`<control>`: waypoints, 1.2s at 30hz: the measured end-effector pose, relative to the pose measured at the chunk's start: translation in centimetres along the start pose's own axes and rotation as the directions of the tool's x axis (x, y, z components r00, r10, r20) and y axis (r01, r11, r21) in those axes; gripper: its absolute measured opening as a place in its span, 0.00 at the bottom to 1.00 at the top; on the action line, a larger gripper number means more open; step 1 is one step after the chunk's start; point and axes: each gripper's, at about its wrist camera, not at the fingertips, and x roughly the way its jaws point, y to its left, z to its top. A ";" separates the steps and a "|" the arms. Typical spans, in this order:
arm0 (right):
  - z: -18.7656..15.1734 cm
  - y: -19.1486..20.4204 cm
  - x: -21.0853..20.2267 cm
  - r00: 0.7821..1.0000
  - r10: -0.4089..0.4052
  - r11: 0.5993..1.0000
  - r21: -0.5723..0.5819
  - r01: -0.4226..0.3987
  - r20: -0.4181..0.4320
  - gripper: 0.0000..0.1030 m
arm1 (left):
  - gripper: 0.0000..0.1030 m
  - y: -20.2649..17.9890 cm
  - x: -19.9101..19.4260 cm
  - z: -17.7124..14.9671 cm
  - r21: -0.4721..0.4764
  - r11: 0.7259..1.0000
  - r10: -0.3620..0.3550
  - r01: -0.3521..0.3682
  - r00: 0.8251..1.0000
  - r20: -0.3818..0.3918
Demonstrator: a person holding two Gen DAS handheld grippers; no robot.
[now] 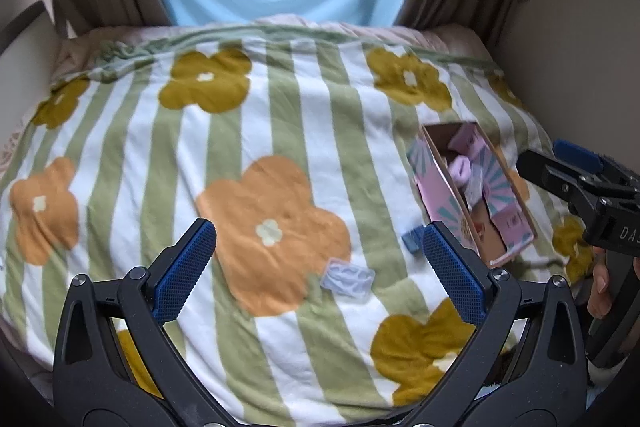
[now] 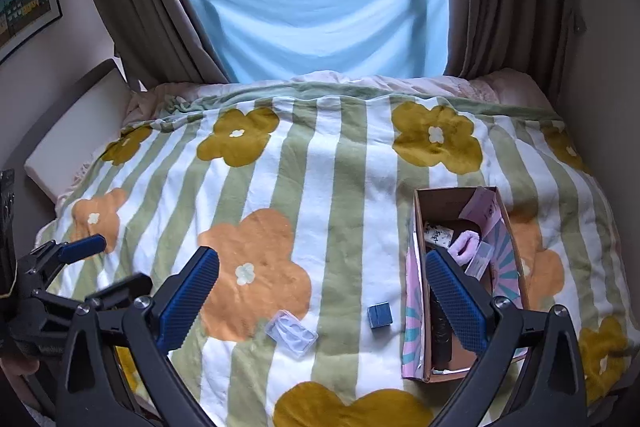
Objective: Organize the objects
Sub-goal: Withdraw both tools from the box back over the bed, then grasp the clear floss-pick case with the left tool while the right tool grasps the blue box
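Observation:
An open cardboard box [image 2: 420, 219] with pink patterned sides lies on the flowered blanket at the right; it also shows in the left wrist view [image 1: 438, 187]. Inside it are a lilac fluffy item [image 2: 464, 245], a small clear case and dark items. A clear plastic tray [image 2: 292, 335] and a small blue box [image 2: 379, 315] lie on the blanket left of it; they show in the left wrist view as the tray [image 1: 347, 279] and the blue box [image 1: 412, 241]. My left gripper [image 1: 316, 267] is open and empty above the tray. My right gripper [image 2: 320, 291] is open and empty.
The bed is covered by a striped blanket [image 2: 320, 163] with orange and mustard flowers. Brown curtains and a light blue sheet [image 2: 320, 7] hang behind it. A white headboard panel [image 2: 76, 131] is at the left. Walls close in on both sides.

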 end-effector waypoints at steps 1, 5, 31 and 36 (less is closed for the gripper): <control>-0.5 0.1 0.5 1.000 -0.002 1.000 0.001 0.002 -0.002 1.00 | 1.00 -0.2 0.6 -0.4 0.010 1.000 -0.013 0.013 1.000 -0.010; -2.7 0.3 2.5 1.000 -0.007 1.000 0.011 0.007 -0.011 1.00 | 1.00 -0.9 3.3 -2.4 0.064 0.996 -0.057 0.060 0.997 -0.048; -15.2 -5.3 20.7 0.955 -0.214 0.889 0.363 0.278 -0.207 0.75 | 0.94 -3.1 24.5 -12.8 0.277 0.937 -0.135 0.211 0.953 -0.271; -15.3 -6.6 22.8 0.944 -0.242 0.863 0.393 0.316 -0.226 0.69 | 0.93 -3.0 26.1 -13.1 0.256 0.939 -0.150 0.230 0.943 -0.296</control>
